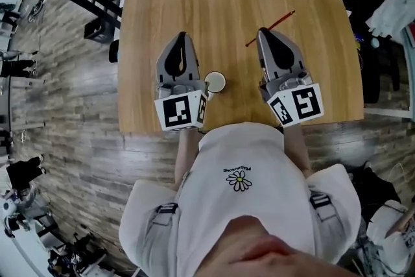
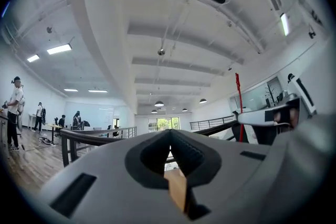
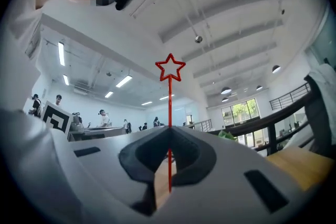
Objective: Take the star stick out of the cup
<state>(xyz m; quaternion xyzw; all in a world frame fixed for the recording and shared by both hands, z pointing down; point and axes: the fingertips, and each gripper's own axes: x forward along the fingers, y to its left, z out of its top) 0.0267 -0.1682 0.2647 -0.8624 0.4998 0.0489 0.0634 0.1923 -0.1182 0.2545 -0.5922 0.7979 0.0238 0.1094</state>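
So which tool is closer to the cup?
Left. The left tool sits right beside the cup, on its left in the head view. The right tool is farther off on the cup's other side, holding the star stick.

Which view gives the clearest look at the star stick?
The right gripper view: the star stick stands upright, star on top, pinched in the shut right claw. The head view shows only a thin red line slanting from that claw over the table. The left gripper view catches a stretch of red shaft.
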